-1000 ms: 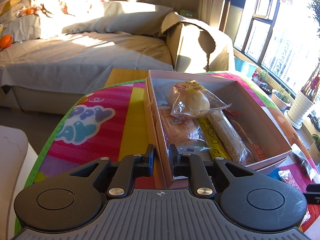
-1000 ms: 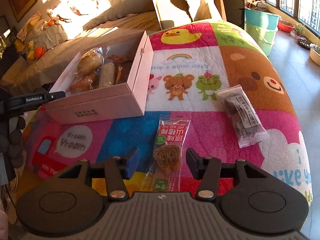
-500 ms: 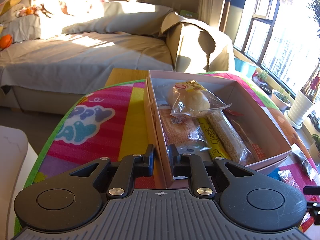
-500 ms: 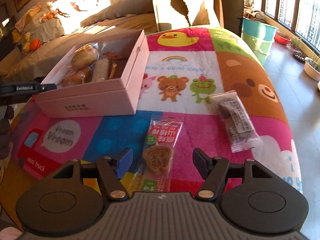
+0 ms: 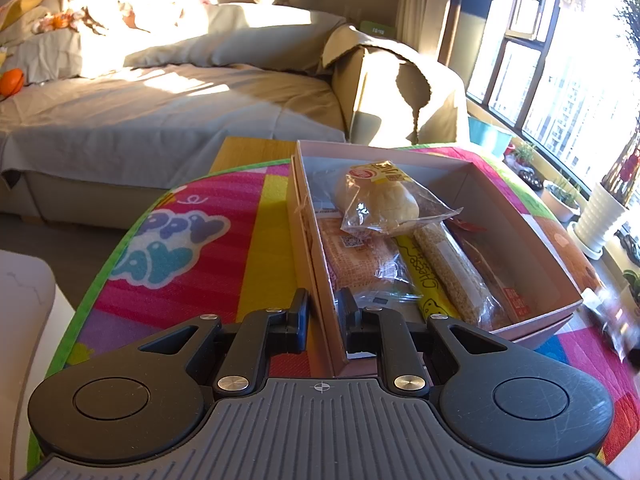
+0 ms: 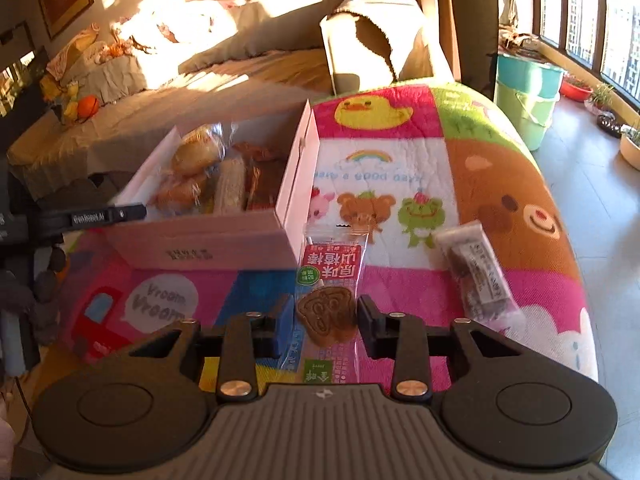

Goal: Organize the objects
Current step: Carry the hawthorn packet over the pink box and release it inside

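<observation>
Snack packet [image 6: 329,280], red Chinese-lettered label

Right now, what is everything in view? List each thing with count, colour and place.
pink box: 1, pink, on the mat, open, snacks inside
bun packet: 1, clear wrap, yellow label, atop the box's snacks
sesame bar: 1, beige, in the box
hawthorn snack packet: 1, red, on the mat beside the box
dark snack packet: 1, clear, dark contents, on the mat to the right
play mat: 1, multicoloured
sofa: 1, grey, behind
buckets: 2, teal and green, by the window
left gripper: clamped on the box wall
right gripper: open, straddling the hawthorn packet
</observation>
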Motion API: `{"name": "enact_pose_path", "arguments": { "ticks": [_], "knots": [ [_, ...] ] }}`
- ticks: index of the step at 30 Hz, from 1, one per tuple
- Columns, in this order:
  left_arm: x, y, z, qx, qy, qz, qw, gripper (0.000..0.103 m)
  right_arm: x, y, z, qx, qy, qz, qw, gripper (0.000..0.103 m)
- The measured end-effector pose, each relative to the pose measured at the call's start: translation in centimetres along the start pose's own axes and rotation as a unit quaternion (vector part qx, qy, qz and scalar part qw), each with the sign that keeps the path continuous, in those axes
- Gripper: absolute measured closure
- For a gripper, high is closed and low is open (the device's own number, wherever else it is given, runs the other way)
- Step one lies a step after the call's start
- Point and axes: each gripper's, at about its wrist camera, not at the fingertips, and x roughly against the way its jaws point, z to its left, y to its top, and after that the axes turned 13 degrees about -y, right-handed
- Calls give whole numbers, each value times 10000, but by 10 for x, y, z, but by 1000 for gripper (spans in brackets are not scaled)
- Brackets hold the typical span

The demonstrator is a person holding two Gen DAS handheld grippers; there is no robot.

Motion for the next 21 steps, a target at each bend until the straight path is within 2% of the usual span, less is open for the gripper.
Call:
{"name": "enact_pose_path", "arguments": {
  "ticks": [6, 9, 14, 21],
  "knots": [
    [0, -1, 0, 17, -2, -13, 10000, 85, 47, 44, 12, -261, 471, -1196, 9914, 69],
    [0, -1, 0, 15, -1, -9, 10000, 85, 50, 60, 29, -335, 669, -1535, 9853, 69],
    [1, -1, 0, 26, -14, -16, 10000, 85, 35, 78, 61, -308, 914, -1686, 9810, 69],
    [1, -1, 0, 27, -22, -20, 10000, 84, -12, 81, 91, -408, 904, -1261, 9870, 69]
  ]
}}
